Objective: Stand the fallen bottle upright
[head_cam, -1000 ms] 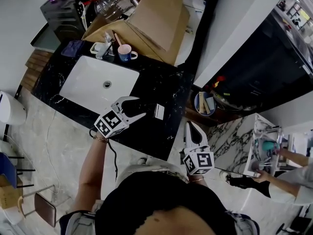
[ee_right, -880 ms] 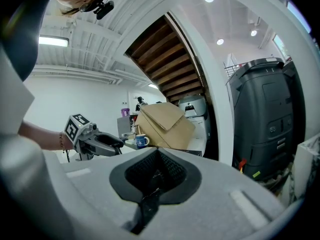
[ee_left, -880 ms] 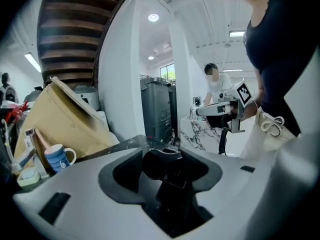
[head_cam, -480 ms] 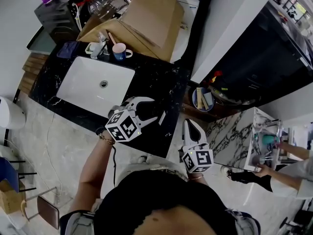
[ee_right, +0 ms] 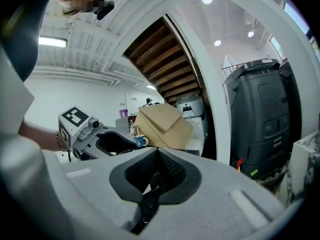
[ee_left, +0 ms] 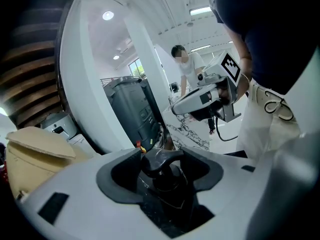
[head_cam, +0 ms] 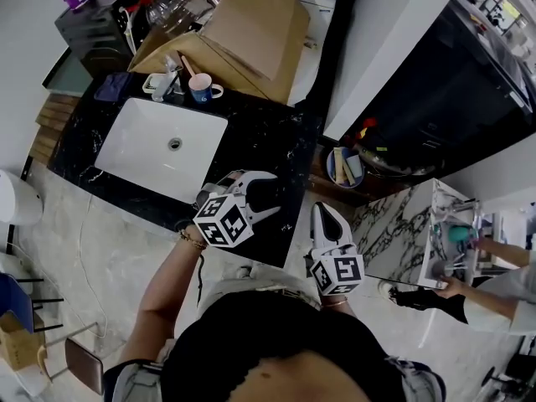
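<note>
A black bottle with a pump-style top (ee_left: 165, 181) sits between the pads of my left gripper (ee_left: 161, 156), its top pointing away from the camera. In the head view the left gripper (head_cam: 276, 193) is over the front right part of the black marble counter (head_cam: 276, 132), and the bottle (head_cam: 260, 193) is a dark shape between the white fingers. The pads touch the bottle while the jaws ease open. My right gripper (head_cam: 325, 213) hangs beside the counter's right end, jaws shut on nothing (ee_right: 157, 156).
A white sink (head_cam: 159, 145) fills the counter's left half. Behind it stand a blue mug (head_cam: 201, 88) and a cardboard box (head_cam: 251, 23). A round basket of items (head_cam: 343, 166) sits low at the right. A person (head_cam: 494, 266) works at the far right.
My left gripper has moved right along the counter's front and rolled, so its marker cube faces more upward. The right gripper has stayed put.
</note>
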{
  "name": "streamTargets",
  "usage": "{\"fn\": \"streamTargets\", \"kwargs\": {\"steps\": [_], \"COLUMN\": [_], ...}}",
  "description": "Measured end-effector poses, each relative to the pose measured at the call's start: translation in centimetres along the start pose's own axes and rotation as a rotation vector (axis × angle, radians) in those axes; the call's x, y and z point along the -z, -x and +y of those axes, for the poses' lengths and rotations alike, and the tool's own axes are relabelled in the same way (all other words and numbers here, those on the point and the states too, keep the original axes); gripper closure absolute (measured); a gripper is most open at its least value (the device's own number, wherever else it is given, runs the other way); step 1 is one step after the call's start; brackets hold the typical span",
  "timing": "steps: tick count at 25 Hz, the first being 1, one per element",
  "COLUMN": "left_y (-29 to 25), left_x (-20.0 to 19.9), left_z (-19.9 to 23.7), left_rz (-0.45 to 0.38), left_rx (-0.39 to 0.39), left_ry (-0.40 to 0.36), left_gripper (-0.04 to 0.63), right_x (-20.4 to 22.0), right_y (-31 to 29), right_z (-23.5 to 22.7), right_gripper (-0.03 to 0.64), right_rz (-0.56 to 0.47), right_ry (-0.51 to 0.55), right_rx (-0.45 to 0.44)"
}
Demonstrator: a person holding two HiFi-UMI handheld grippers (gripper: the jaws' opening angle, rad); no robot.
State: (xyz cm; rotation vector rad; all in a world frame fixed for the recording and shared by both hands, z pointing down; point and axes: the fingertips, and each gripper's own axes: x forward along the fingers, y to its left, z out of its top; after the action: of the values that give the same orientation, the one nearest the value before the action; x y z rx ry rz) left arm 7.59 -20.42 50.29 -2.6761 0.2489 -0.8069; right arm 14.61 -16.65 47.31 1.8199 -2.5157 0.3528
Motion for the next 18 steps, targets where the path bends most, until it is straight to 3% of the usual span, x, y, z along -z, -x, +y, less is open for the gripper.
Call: {"fn": "streamTargets", "kwargs": {"steps": [3, 7, 10, 13, 15, 18], "left_y": [0.0, 0.5, 1.8, 4.6, 6.8, 9.5], "left_x": [0.2, 0.5, 0.3, 0.7, 1.8, 3.7], "left_z": [0.1, 0.0, 0.0, 1.2, 1.6, 1.0], "left_rz": [-0.018, -0.046, -0.146, -0.287, -0.335, -0.317], "left_rx": [-0.002, 0.006, -0.001, -0.097, -0.190, -0.328], "left_ry": [0.042, 0.099, 0.227, 0.420, 0.518, 0.554], "left_gripper": [0.347, 0.289, 0.275, 0.275, 0.277, 0.349], "right_x": [0.1, 0.0, 0.0, 0.0, 0.0, 0.3], "right_y": [0.1, 0.3, 0.4, 0.4, 0.5, 0.5], "right_z": [0.1, 0.3, 0.2, 0.1, 0.0, -0.1], "right_gripper": [0.612, 0.612, 0.612, 0.612, 0.612, 0.612], "right_rz": [0.002, 0.001, 0.000, 0.000, 0.000, 0.004], "right_ry": [0.002, 0.005, 0.007, 0.008, 0.007, 0.005], "right_rx": [0.000, -0.002, 0.001, 0.003, 0.005, 0.006]}}
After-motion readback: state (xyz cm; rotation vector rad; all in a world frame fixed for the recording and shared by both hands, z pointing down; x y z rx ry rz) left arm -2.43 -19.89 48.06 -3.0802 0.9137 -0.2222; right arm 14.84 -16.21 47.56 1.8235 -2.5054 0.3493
